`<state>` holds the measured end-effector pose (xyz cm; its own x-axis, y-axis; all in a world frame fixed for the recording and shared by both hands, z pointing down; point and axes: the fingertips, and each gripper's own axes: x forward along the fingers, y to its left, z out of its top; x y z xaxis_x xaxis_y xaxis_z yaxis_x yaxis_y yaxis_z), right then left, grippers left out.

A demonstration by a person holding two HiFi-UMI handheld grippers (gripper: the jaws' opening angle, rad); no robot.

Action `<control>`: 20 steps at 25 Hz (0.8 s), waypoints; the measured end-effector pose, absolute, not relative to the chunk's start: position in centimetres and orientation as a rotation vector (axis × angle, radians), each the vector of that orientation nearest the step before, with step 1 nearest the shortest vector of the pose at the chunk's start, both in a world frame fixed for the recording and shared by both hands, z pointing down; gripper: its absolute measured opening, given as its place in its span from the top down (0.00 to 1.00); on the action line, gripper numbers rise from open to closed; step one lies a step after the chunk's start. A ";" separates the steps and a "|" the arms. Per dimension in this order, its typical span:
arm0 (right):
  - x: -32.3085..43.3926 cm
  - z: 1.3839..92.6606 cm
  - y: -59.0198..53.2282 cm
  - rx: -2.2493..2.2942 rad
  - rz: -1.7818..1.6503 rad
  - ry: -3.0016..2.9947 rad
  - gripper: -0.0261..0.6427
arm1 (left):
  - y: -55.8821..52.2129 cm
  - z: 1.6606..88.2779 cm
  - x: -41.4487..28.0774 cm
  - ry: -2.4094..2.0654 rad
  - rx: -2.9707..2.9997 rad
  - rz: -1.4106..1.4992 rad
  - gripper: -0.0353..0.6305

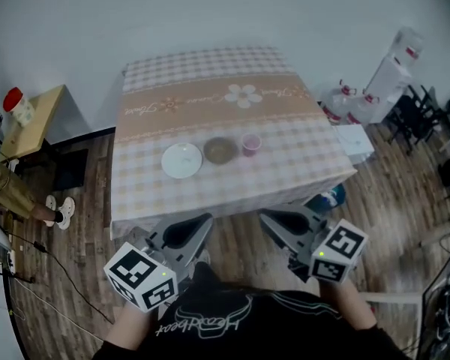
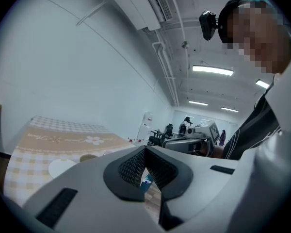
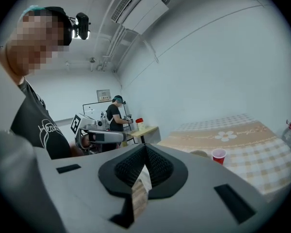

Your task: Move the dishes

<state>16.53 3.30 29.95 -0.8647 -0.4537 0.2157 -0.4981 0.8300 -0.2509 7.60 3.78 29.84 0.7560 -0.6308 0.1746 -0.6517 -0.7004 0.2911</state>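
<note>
So both grippers were hanging back off the near edge of the table point(image 1: 142, 201), not touching any of the dishes. The left gripper point(image 1: 202, 222) had its jaws pinched together at the tips with nothing between them, and the right gripper point(image 1: 267, 217) was the same, closed up on nothing.

The dishes sat in a little row near the middle of the checked tablecloth point(image 1: 285, 163). The white plate point(image 1: 181, 160) was on the left, the brown bowl point(image 1: 220, 151) just beside it in the middle, and the small pink-red cup point(image 1: 250, 145) stood upright just beside the bowl on the right. I honestly couldn't tell what was in the bowl or the cup from that angle, and the plate just showed flat white.

Off to the left there was a small wooden side table point(image 1: 37, 115) with a red-lidded jar point(image 1: 16, 105) on it.
</note>
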 end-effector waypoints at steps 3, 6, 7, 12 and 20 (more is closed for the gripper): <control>17.3 30.0 7.1 0.706 0.412 -2.870 0.94 | 7.6 29.6 9.3 -0.991 2.631 0.071 0.95; 18.2 30.3 10.2 0.688 0.438 -2.885 0.94 | 10.8 30.0 11.1 -0.979 2.626 0.086 0.95; 18.5 30.4 11.0 0.688 0.447 -2.887 0.94 | 11.7 30.1 11.7 -0.973 2.629 0.092 0.95; 19.5 30.9 13.8 0.695 0.500 -2.899 0.94 | 15.0 30.0 13.4 -0.954 2.653 0.118 0.95; 21.2 31.6 15.3 0.766 0.584 -2.894 0.94 | 16.8 30.8 14.0 -0.957 2.637 0.122 0.95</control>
